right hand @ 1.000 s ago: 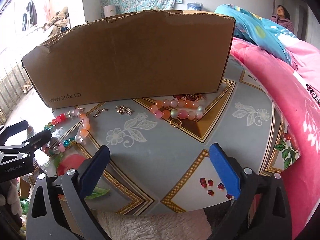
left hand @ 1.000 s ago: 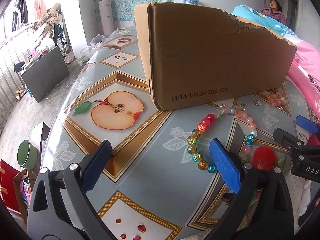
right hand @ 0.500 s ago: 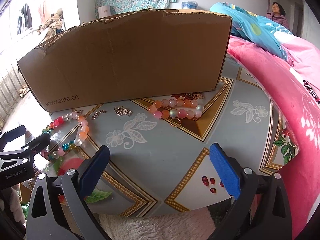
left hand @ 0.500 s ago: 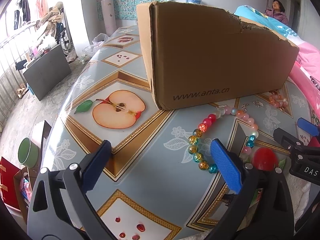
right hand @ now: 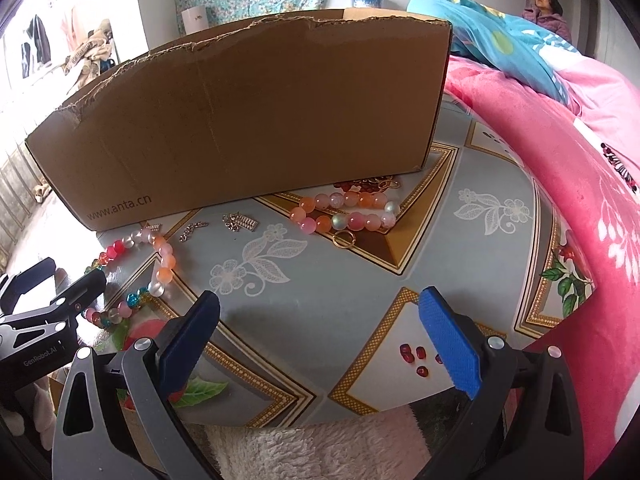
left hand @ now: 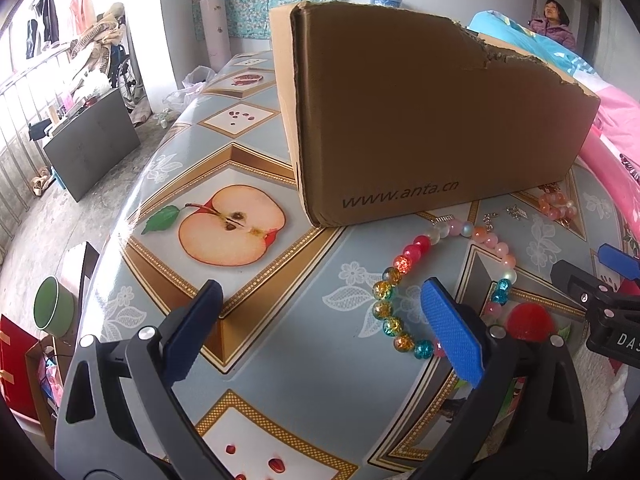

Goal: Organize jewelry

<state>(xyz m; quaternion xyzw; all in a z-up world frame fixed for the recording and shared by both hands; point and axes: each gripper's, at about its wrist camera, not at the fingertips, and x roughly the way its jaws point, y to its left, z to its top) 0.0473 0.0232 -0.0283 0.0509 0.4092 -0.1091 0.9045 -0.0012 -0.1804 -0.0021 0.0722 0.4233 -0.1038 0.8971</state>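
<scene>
Jaws apart above fruit-print tablecloth (left hand: 256, 364)

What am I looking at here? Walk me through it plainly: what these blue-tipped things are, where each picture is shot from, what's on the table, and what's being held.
There is no robot. A person holds a pair of hand-held tongs in each hand, and a fisheye camera on each looks forward along its two blue-padded fingers.

One picture is shot from the left tongs, the other from the right tongs. Each also catches the other pair at its edge.

Both are open and hold nothing, above a table covered in a fruit-patterned cloth. On it stands a cardboard box with a torn rim. In front of the box lie a multicoloured bead bracelet, a pink and orange bead bracelet, a gold ring and small silver pieces. A pink blanket lies to the right.
</scene>
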